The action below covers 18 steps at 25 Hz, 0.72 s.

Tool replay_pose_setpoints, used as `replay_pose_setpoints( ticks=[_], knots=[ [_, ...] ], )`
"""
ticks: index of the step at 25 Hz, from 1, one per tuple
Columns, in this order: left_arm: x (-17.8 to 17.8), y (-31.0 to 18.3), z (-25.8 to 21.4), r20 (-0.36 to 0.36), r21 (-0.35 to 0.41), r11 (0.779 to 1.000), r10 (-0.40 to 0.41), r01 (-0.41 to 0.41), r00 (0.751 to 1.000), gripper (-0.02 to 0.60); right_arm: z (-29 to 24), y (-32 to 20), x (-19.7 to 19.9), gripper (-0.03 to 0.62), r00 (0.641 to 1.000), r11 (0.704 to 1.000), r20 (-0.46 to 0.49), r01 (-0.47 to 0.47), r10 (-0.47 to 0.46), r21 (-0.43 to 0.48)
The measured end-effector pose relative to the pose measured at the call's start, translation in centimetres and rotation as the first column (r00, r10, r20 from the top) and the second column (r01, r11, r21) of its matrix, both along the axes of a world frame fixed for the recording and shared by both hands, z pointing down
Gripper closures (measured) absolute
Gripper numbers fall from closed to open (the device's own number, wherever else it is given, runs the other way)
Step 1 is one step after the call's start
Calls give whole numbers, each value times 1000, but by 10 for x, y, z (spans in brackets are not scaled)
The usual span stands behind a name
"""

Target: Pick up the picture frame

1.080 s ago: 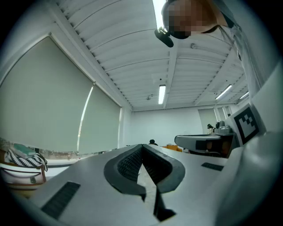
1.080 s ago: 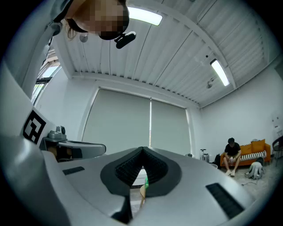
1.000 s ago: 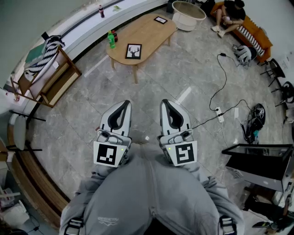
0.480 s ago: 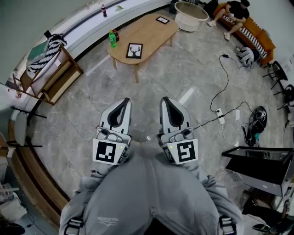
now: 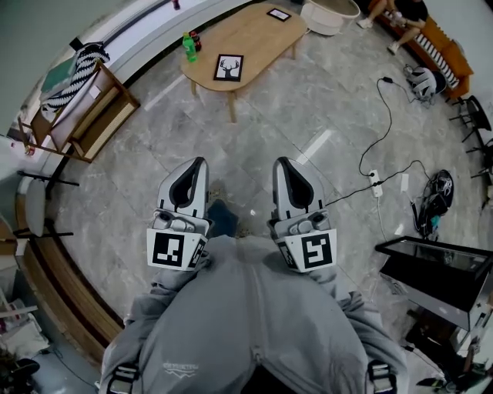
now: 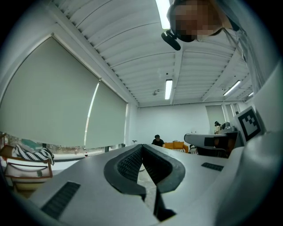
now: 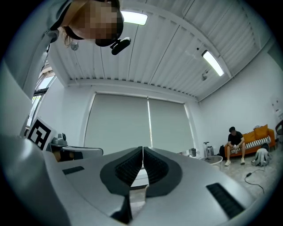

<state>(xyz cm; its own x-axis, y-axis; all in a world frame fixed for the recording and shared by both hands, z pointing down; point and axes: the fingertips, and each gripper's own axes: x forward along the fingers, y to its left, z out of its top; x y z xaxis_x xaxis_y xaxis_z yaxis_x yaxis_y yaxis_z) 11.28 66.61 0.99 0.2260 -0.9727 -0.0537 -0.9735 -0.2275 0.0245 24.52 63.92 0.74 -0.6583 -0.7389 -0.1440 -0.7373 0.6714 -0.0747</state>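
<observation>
A black picture frame (image 5: pixel 228 67) with a white deer print lies flat on the near end of an oval wooden table (image 5: pixel 254 38), far ahead of me in the head view. A smaller frame (image 5: pixel 278 14) lies on the table's far end. My left gripper (image 5: pixel 199 163) and right gripper (image 5: pixel 281 163) are held side by side over the tiled floor, well short of the table. Both are shut with nothing between the jaws. In the left gripper view the left gripper (image 6: pixel 141 146) points level across the room; the right gripper (image 7: pixel 142 149) points at the blinds.
A green bottle (image 5: pixel 188 48) and a dark bottle stand at the table's left end. A wooden chair (image 5: pixel 96 115) with a striped cloth stands at the left. A white tub (image 5: pixel 327 14) sits beyond the table. A cable and power strip (image 5: pixel 375 187) cross the floor at right, near a black table (image 5: pixel 431 269). A person sits on an orange sofa.
The view has shifted forward: the table and frame sit higher in the picture. Both grippers have spread slightly apart and dropped a little; a dark shoe now shows between them.
</observation>
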Motion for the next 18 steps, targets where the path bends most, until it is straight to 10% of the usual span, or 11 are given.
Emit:
replay_pose_setpoints(
  ticks=[18],
  knots=[
    [-164,-244,16,-39,4,990,138,-138,990,565,20,-218,-177,565,998,999,-53,-26,24,-40]
  ],
)
